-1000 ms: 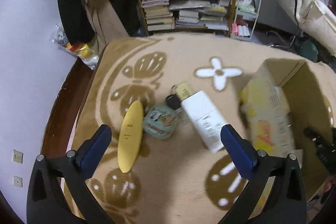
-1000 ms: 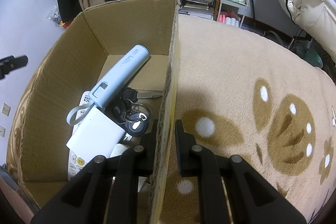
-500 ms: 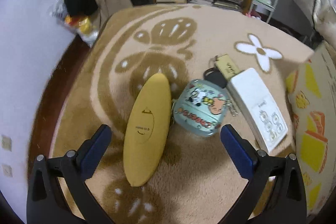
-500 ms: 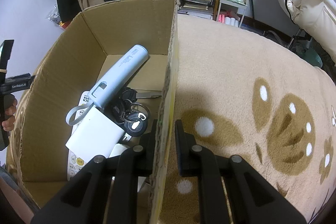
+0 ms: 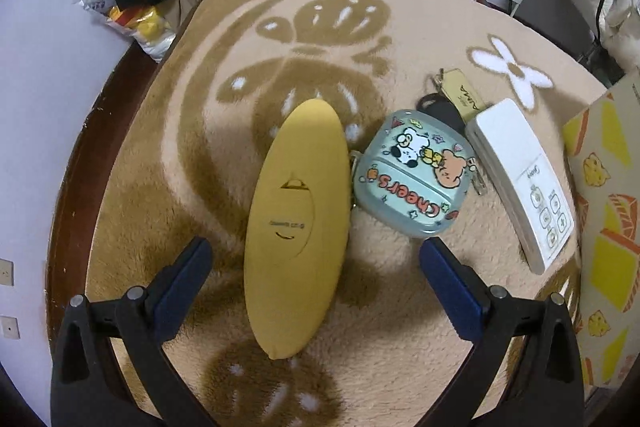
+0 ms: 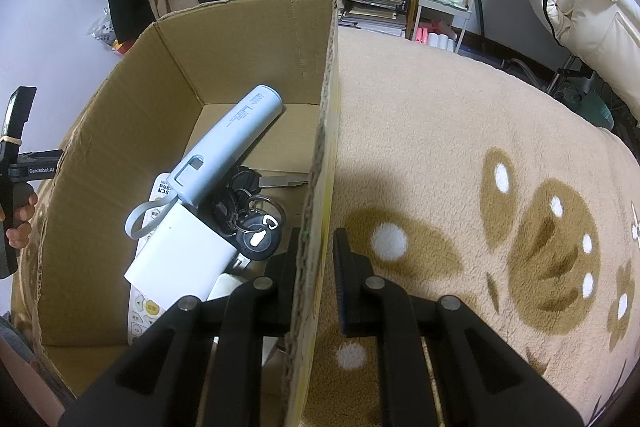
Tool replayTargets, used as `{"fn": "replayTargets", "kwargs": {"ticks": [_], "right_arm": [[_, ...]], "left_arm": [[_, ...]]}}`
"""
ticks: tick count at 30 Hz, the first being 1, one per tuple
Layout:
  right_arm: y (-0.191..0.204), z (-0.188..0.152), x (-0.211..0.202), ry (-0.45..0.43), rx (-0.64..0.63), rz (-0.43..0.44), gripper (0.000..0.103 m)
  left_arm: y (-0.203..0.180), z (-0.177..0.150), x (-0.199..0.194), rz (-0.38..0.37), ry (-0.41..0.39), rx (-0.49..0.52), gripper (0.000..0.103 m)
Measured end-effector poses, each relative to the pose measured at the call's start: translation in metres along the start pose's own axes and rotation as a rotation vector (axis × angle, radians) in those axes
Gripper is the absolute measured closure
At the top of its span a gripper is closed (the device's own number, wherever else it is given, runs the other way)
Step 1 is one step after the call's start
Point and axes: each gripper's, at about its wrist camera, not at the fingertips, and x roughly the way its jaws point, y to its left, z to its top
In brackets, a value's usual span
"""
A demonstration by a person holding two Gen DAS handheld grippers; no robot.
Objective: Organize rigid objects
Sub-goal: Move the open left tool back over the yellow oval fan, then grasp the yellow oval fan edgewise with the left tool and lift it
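**Left gripper closing in on the yellow case**

Dropping lower since a second ago, the left gripper [image 5: 312, 279] is now hanging spread wide just over the yellow case [image 5: 298, 227], which is lying on the blanket [image 5: 400, 27] with its long axis pointing away, running straight between the fingers. Beside it are sitting a cartoon case [image 5: 412, 175], keys [image 5: 452, 99] and a white remote [image 5: 520, 179]. The right gripper [image 6: 316, 275] is clamping the cardboard box [image 6: 326, 131] wall, so the left is nearer.

Cartoon case [image 5: 412, 175] crowds yellow case [image 5: 296, 227] rightward.
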Motion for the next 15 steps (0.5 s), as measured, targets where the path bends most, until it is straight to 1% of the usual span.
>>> {"fn": "replayTargets", "kwargs": {"ticks": [4, 10, 15], "right_arm": [[0.000, 0.000, 0.000, 0.000, -0.001, -0.001, 0.090], [-0.001, 0.000, 0.000, -0.002, -0.003, -0.001, 0.090], [-0.002, 0.000, 0.000, -0.004, -0.004, -0.003, 0.090]], "left_arm": [[0.007, 0.001, 0.006, -0.003, 0.009, -0.005, 0.000], [0.023, -0.001, 0.018, -0.102, 0.025, -0.050, 0.000], [0.029, 0.000, 0.022, -0.133, 0.022, -0.040, 0.000]]}}
